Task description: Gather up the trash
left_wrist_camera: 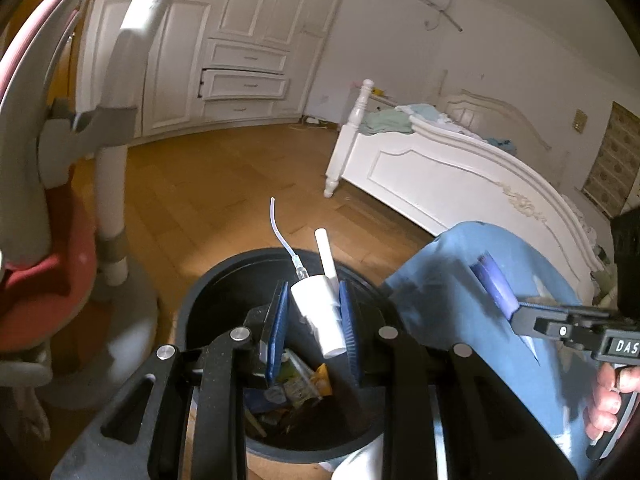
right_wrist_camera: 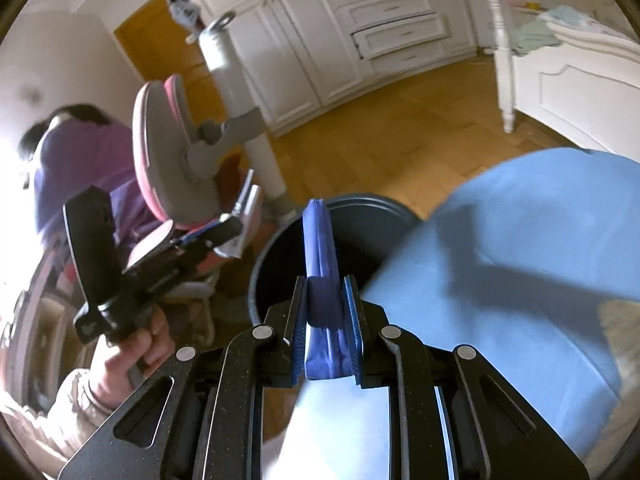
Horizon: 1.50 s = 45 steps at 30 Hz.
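My left gripper (left_wrist_camera: 313,292) is shut on a white spray pump head with a thin clear dip tube (left_wrist_camera: 318,312), held just above the open black trash bin (left_wrist_camera: 200,300). Wrappers and other trash (left_wrist_camera: 298,380) lie inside the bin. My right gripper (right_wrist_camera: 325,300) is shut on a flat blue packet (right_wrist_camera: 319,248), held upright over the bin's rim (right_wrist_camera: 360,200). The right gripper also shows at the right of the left wrist view (left_wrist_camera: 500,292), still holding the blue packet (left_wrist_camera: 494,284). The left gripper shows at the left of the right wrist view (right_wrist_camera: 236,220).
A pink and grey chair (left_wrist_camera: 44,216) on a round base stands left of the bin. A blue cloth-covered shape (left_wrist_camera: 480,360) lies right of it. A white bed (left_wrist_camera: 440,168) and white cabinets (left_wrist_camera: 224,48) stand across the wooden floor (left_wrist_camera: 224,184). A seated person in purple (right_wrist_camera: 76,152) is beyond the chair.
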Available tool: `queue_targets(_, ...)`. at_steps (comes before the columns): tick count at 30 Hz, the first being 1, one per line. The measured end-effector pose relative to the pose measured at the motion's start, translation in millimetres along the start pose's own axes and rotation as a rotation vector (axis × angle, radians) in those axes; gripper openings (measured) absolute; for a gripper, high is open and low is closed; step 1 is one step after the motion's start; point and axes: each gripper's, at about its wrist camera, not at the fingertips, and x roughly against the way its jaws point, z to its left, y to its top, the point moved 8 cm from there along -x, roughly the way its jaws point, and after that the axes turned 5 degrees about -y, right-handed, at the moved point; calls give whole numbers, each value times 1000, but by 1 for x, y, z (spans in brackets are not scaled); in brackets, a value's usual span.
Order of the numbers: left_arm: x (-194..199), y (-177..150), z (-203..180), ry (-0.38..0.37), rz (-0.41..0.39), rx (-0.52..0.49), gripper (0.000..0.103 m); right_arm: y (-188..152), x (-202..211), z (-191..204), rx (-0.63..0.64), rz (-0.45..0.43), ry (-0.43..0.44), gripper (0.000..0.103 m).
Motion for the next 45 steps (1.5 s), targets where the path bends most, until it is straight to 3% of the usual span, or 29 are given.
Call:
queue_targets(6,4,-5,28,10,7,10,26,14,-33,22,21,23,-4,19)
queue_targets(16,2,-6,38,28,9,20,26,17,-62,31,28,43,-14,19)
queue_targets(18,-1,-6,39,41,15,18,27,16,-63,27,27,45,-20,26)
queue_targets(20,-1,-6,41,56,18,16,28,15,-61,23,20,38,-24,44)
queue_targets(21,0,-7,37,59,21,17,28,15,-59,21,14,31,-21,48)
queue_targets(27,2,-6,30,67,30,-1,30,17,-46,10,-11,5,-9,50)
queue_targets(30,4,-3,20,62,22,-15,51,15,-31,0,-35,-20,-4,50)
queue_targets(32,9,2,7,55,-4,-40,63,11,-16,-11,-65,-51,-9,60)
queue_targets(36,16,12,-40,1,-26,-117,68,0,18,-43,-138,-112,-30,62)
queue_targets(38,19,15,-65,-25,-36,-154,87,-8,37,-62,-171,-145,-57,62)
queue_targets(43,32,23,-152,-123,-94,-282,98,-32,95,-114,-265,-248,-154,69)
queue_targets(45,33,21,-182,-162,-101,-321,98,-44,118,-135,-296,-286,-205,72)
